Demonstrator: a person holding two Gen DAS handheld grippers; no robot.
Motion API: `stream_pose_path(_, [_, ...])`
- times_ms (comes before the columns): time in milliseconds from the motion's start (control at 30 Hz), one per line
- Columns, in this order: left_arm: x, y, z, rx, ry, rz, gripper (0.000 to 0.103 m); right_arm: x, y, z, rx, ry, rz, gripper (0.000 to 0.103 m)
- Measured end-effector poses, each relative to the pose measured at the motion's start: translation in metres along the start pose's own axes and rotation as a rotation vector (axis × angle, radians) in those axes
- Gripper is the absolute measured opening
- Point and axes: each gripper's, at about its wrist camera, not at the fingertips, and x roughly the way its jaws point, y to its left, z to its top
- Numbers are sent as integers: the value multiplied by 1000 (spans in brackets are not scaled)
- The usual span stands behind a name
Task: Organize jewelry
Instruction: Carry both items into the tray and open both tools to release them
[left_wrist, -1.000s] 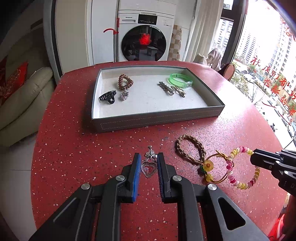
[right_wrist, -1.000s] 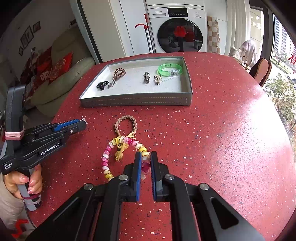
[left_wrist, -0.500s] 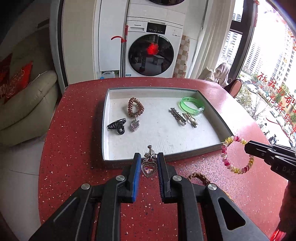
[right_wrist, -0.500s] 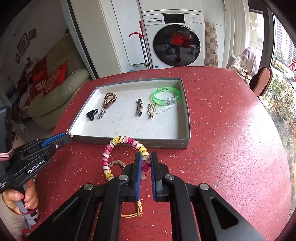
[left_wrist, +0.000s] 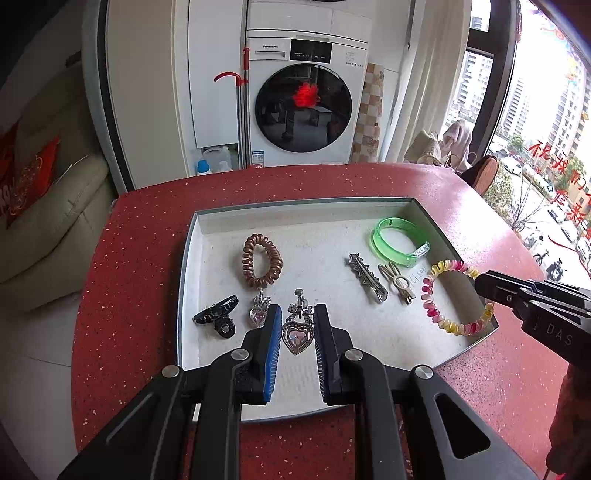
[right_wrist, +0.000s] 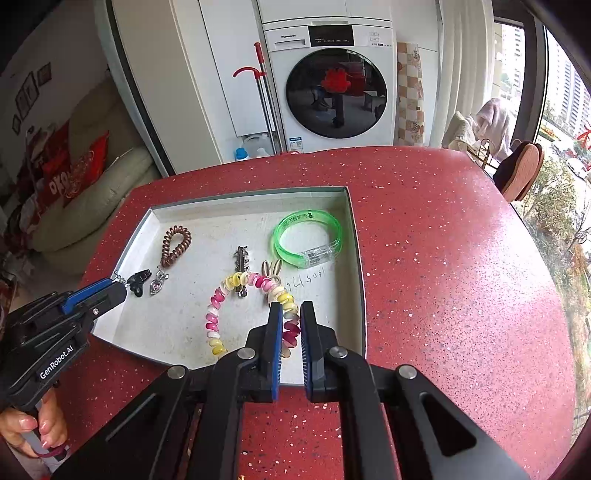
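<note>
My left gripper is shut on a silver heart pendant and holds it over the near left part of the grey tray. My right gripper is shut on a pink and yellow coil bracelet, which hangs over the tray's near right part; it also shows in the left wrist view. In the tray lie a brown coil hair tie, a black claw clip, a second heart pendant, two metal hair clips and a green bangle.
The tray sits on a round red speckled table. A washing machine and a red-handled mop stand beyond the far edge. A beige sofa is to the left, a window and a chair to the right.
Both grippers have lifted their pieces off the table and carried them forward over the tray. The braided bracelet and the yellow cord piece stayed behind and are out of view.
</note>
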Motion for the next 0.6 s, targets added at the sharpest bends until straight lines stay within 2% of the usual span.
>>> stream_pose_path(267, [34,-11,8,11,40,37,36,31,-7,13,46,19,-15,10])
stream_pose_path(600, [62,-17,0,35,104,68,36,55,-11,8,61,55,-31,10])
